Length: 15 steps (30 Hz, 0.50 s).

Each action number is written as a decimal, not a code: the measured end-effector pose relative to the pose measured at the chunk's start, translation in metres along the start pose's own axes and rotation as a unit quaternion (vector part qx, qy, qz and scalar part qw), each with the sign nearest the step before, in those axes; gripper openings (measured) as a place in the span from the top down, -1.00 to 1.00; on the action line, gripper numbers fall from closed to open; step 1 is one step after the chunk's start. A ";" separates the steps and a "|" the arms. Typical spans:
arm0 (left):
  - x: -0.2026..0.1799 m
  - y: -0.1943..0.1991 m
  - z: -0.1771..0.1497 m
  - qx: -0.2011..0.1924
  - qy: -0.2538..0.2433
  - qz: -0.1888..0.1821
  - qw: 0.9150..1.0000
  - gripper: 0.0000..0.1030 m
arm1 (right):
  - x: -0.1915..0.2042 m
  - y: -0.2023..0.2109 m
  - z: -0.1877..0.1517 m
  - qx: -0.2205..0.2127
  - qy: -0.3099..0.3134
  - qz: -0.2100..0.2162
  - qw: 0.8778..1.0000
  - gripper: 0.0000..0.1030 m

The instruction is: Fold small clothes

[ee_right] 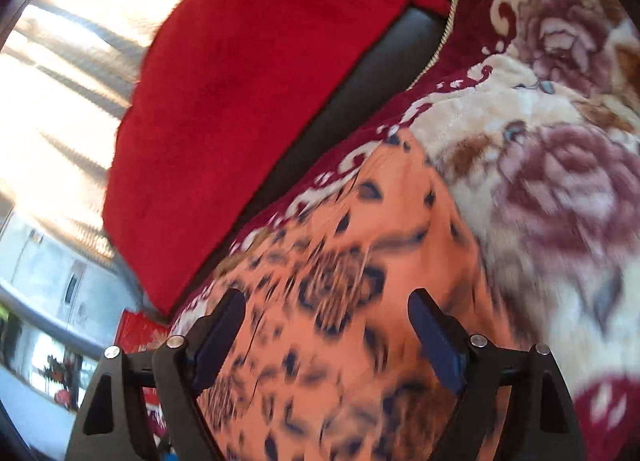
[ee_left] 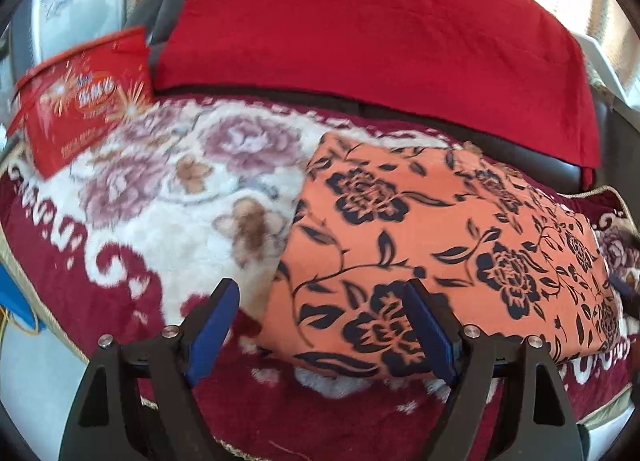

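Here the orange flowery cloth [ee_left: 440, 237] lies folded on the fluffy blanket [ee_left: 168, 197], near its far edge, just in front of the red cover [ee_left: 380, 29]. The left gripper [ee_left: 320, 321] and the right gripper [ee_right: 326, 329] both hang above it, wide apart, holding nothing

Daylight floods both views from behind the furniture; the pale curtained window [ee_right: 60, 73] in the right wrist view is blown out to white and cream glare. Colours read bright and saturated; the plain red cloth [ee_left: 380, 33] shows little shadow. Both fisheye pictures bend strongly at the rim, with dark corners; the right wrist view is heavily motion-blurred, smearing the orange fabric with dark floral print [ee_right: 340, 281]; the left wrist view is sharper, though its red printed bag [ee_left: 80, 101] is blurred.
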<state>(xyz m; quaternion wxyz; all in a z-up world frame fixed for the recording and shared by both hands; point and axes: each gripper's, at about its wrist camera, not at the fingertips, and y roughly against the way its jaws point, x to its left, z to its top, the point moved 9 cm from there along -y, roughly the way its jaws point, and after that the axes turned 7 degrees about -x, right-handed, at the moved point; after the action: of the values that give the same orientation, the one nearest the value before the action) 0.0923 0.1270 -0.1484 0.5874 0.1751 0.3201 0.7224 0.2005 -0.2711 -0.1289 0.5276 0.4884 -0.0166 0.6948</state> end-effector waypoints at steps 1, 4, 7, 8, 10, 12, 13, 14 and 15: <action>0.003 0.001 0.000 0.000 0.008 0.000 1.000 -0.63 | 0.000 0.011 -0.010 0.000 0.006 0.003 1.000 -0.67; 0.004 0.008 0.000 -0.003 0.017 -0.003 1.000 -0.63 | -0.005 0.042 -0.049 0.005 0.021 0.002 1.000 -0.68; 0.002 0.019 -0.001 -0.006 0.014 -0.006 1.000 -0.63 | -0.021 0.065 -0.081 0.011 0.025 -0.009 1.000 -0.68; 0.001 0.024 -0.001 -0.009 0.012 -0.008 1.000 -0.63 | -0.026 0.068 -0.089 0.015 0.020 -0.009 1.000 -0.68; -0.001 0.032 0.000 -0.013 0.010 -0.009 1.000 -0.63 | -0.035 0.070 -0.101 0.027 -0.001 -0.003 1.000 -0.68; -0.004 0.041 0.000 -0.018 0.006 -0.011 1.000 -0.63 | -0.041 0.073 -0.104 0.025 -0.017 0.001 1.000 -0.68; -0.004 0.044 0.001 -0.019 0.004 -0.011 1.000 -0.63 | -0.043 0.073 -0.103 0.023 -0.022 0.005 0.999 -0.68; -0.005 0.047 0.001 -0.021 0.003 -0.011 1.000 -0.63 | -0.044 0.075 -0.103 0.022 -0.032 0.011 0.999 -0.68; -0.005 0.051 0.001 -0.023 0.002 -0.011 1.000 -0.63 | -0.047 0.075 -0.103 0.021 -0.042 0.013 0.999 -0.68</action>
<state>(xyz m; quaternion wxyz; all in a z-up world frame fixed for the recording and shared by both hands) 0.0570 0.1167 -0.1131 0.5982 0.1570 0.3067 0.7235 0.0750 -0.2826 -0.1782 0.5066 0.5282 -0.0308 0.6808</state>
